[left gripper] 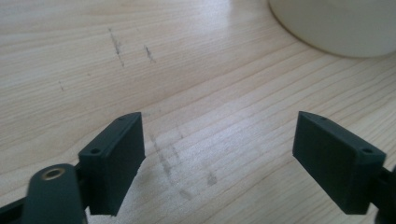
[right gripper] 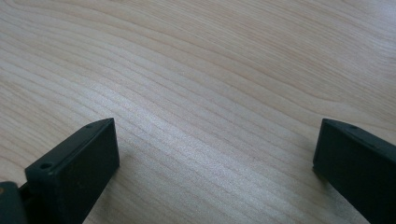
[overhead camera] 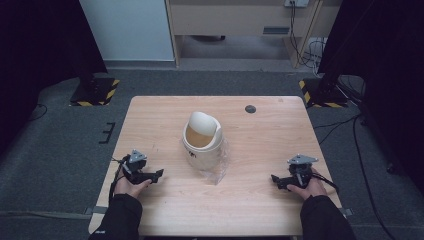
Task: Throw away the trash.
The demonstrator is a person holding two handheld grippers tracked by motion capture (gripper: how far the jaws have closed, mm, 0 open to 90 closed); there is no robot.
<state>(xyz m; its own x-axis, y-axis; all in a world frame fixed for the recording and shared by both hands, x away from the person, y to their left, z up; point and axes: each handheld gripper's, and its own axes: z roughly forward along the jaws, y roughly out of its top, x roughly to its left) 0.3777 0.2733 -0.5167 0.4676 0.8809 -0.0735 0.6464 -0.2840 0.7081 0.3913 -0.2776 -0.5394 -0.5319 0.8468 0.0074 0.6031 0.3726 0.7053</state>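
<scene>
Standing on grainy wood table (overhead camera: 260, 150): smooth rounded cream bin (overhead camera: 202, 140), crinkled clear plastic (overhead camera: 218, 170).

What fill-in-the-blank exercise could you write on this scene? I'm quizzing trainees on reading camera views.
1. The cream bin stands on a wooden ____.
2. Both the left gripper and the right gripper have their jaws ____.
3. Clear ____ wrap lies under the bin.
4. The small dark disc lies on the bin's ____ side.

Missing words: table; open; plastic; far
</scene>
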